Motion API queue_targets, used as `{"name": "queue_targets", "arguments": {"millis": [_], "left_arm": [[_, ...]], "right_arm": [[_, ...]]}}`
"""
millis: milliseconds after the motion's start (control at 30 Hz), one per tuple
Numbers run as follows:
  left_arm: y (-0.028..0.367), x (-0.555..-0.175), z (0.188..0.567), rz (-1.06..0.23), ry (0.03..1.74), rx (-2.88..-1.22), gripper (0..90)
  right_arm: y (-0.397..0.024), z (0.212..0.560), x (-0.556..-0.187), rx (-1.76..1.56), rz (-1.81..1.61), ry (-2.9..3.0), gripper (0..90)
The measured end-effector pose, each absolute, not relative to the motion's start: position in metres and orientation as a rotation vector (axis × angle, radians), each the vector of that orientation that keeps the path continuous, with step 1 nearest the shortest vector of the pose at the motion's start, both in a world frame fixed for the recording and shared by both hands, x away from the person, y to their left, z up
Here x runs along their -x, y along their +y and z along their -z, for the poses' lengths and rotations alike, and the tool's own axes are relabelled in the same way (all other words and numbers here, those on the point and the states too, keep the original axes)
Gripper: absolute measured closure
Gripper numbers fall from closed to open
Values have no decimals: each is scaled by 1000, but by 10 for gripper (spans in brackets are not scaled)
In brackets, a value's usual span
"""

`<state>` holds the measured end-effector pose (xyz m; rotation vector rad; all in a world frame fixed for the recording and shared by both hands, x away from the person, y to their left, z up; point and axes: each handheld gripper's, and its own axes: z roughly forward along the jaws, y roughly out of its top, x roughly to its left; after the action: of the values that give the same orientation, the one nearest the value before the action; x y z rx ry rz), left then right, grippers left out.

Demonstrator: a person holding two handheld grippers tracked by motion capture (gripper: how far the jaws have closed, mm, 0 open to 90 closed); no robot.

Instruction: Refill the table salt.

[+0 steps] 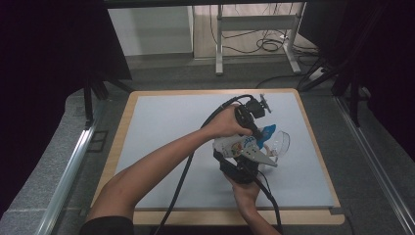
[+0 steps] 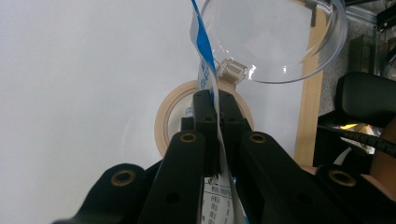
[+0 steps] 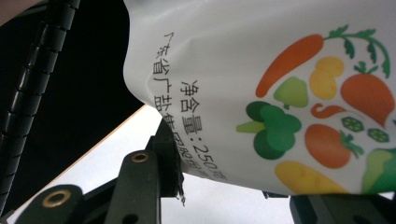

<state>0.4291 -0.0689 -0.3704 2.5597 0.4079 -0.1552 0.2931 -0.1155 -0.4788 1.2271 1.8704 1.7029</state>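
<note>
A white pouch (image 1: 234, 145) printed with vegetables, blue along its top edge, hangs above the table between both grippers. My left gripper (image 1: 260, 133) reaches in from the left and is shut on the pouch's thin blue-and-white top edge (image 2: 204, 60), its jaws (image 2: 216, 108) pressed flat on it. From below, my right gripper (image 1: 236, 152) is shut on the lower body of the pouch (image 3: 280, 93), whose left jaw dents the printed side; its gripper point (image 3: 233, 189) lies under the pouch. A clear plastic bowl (image 1: 282, 142) sits just right of the pouch, also seen as the bowl (image 2: 275, 37).
A roll of beige tape (image 2: 169, 119) lies on the grey mat (image 1: 166, 127) beneath the left jaws, next to the bowl. The wooden table edge (image 1: 320, 156) runs close on the right. Cables trail from both grippers toward the front edge.
</note>
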Motion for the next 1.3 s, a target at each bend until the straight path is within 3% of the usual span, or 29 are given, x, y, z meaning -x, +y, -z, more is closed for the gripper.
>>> {"name": "queue_targets", "arguments": {"millis": [1300], "left_arm": [[-62, -430, 371, 155, 422, -2548, 897]], "right_arm": [[-111, 479, -294, -1211, -1700, 1879, 587]]}}
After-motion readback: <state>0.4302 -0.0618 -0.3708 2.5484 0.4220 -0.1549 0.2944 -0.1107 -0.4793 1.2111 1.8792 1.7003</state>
